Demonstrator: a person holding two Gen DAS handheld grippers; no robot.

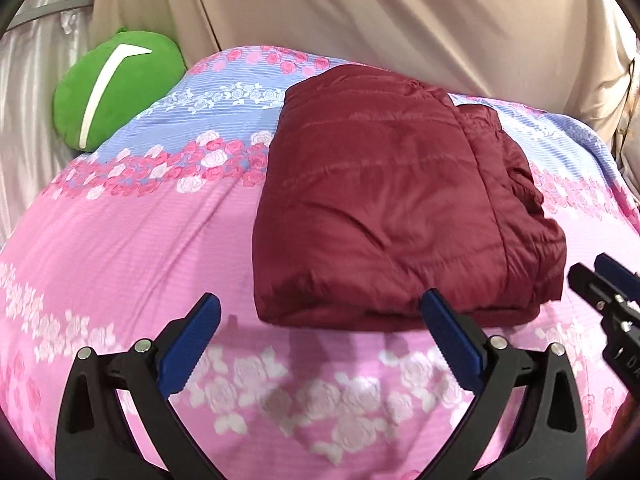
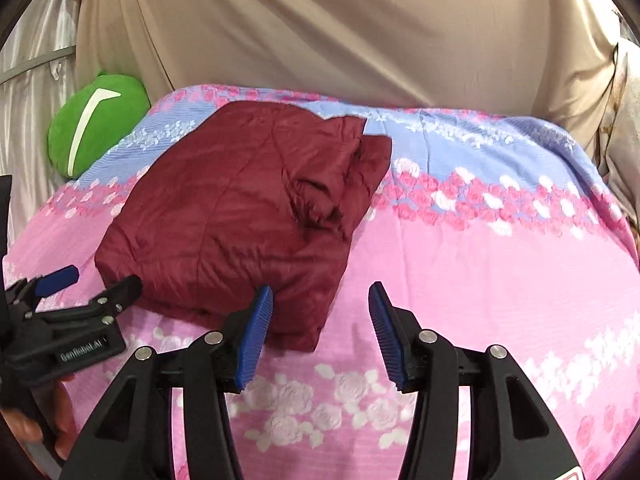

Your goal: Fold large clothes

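One maroon quilted jacket (image 1: 400, 208), folded into a thick rectangular bundle, lies on the one pink-and-blue floral bedspread (image 1: 140, 232). One green plush cushion (image 1: 112, 92) with a white stripe sits well beyond the jacket's far left corner, off the bedspread's edge, against one beige curtain (image 1: 360, 12) that hangs behind the jacket.

Two grippers, each with two blue-padded fingers. Left gripper (image 1: 320, 344): jaws spread wide, nothing between them, hanging just in front of the jacket's near edge; its right finger (image 1: 448, 344) overlaps that edge in the left wrist view, contact cannot be told. Right gripper (image 2: 320, 332): jaws apart, empty, at the jacket's near right corner, not clamping it. A hand (image 2: 36, 420) shows below the left gripper, in front of the jacket.
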